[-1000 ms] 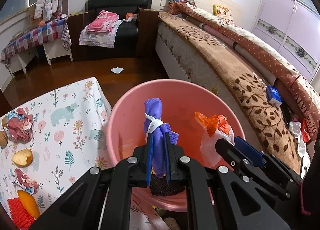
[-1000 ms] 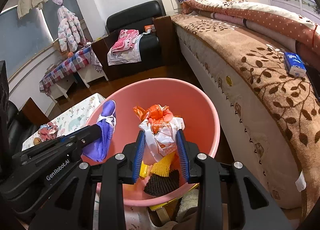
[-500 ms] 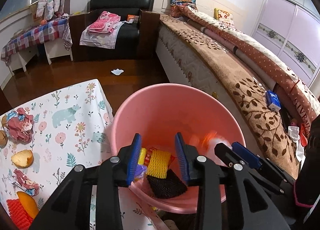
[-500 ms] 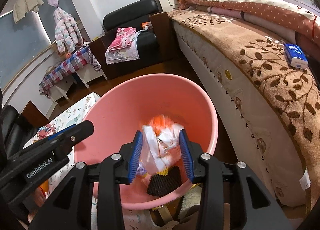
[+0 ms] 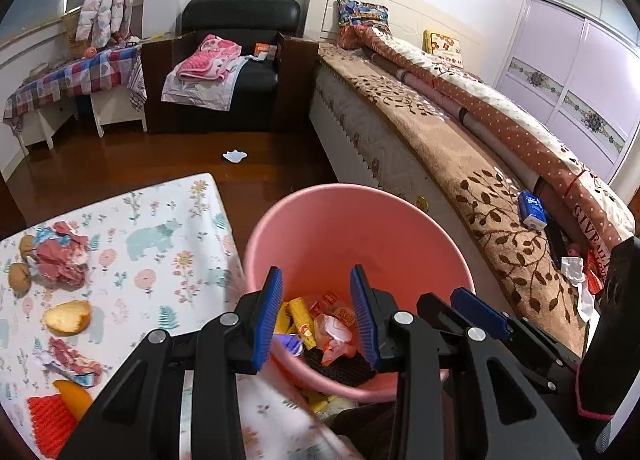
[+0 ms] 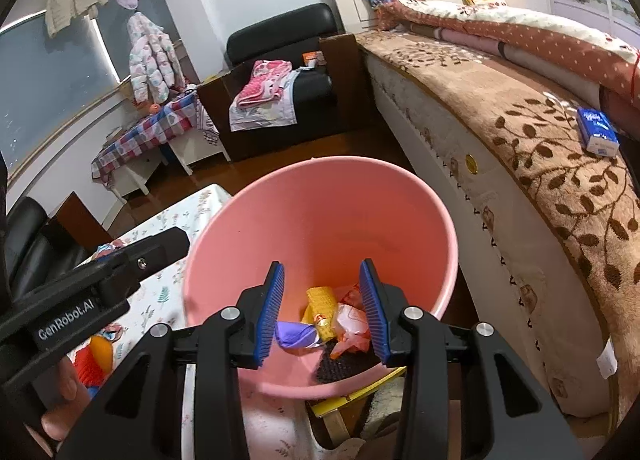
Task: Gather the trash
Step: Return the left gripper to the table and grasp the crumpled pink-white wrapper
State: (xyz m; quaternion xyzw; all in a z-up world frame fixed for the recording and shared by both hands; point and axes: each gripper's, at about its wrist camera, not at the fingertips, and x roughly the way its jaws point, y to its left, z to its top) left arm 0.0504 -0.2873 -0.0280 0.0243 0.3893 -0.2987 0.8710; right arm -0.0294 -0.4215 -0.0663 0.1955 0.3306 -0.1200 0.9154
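Trash (image 5: 332, 334), just released by both now-empty, parted tongs (image 5: 316, 314) (image 6: 322, 310), lies in the pink bin (image 5: 360, 220) at lower centre, leaving desk (image 5: 160, 228) scraps next.

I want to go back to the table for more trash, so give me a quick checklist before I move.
1. Left claw empty, open: ok.
2. Right claw empty, open: ok.
3. Purple bundle and orange-white bag lying inside the pink bucket: ok.
4. Bucket upright beside the table: ok.
5. Trash left on the table, red crumpled wrapper and bread piece: not ok, still to collect.
6. Tissue on the floor: not ok.
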